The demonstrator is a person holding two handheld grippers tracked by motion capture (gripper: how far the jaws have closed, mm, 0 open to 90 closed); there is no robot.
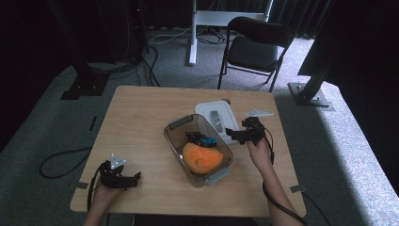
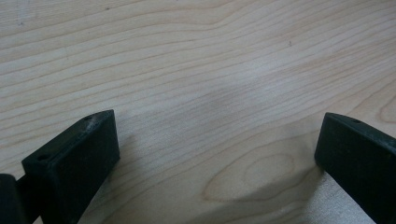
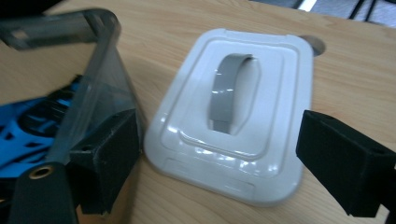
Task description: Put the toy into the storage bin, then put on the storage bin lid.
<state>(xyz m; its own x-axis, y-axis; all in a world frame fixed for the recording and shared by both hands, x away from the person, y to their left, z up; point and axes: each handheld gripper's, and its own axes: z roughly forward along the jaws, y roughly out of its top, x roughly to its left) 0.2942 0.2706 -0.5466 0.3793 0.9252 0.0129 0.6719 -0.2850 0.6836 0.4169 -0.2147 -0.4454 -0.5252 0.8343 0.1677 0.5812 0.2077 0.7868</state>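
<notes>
A clear plastic container [image 1: 175, 126] stands at the middle of the wooden table [image 1: 141, 117]. Inside lie an orange rounded object [image 1: 202, 157] and a blue and black item [image 1: 202, 139]. Its white lid [image 1: 214, 115] with a grey handle lies flat just behind it to the right. My right gripper [image 1: 234, 134] is open at the lid's near edge. In the right gripper view the lid [image 3: 266, 93] sits between the spread jaws of the right gripper [image 3: 219, 135], with the container wall [image 3: 100, 98] against the left jaw. My left gripper [image 1: 135, 178] rests open at the front left, over bare wood, as the left gripper [image 2: 215, 126] view also shows.
A black folding chair [image 1: 254, 47] and a white desk leg [image 1: 193, 33] stand beyond the table's far edge. Black stand bases [image 1: 84, 84] sit at the far left and far right. A cable [image 1: 61, 162] loops on the carpet to the left.
</notes>
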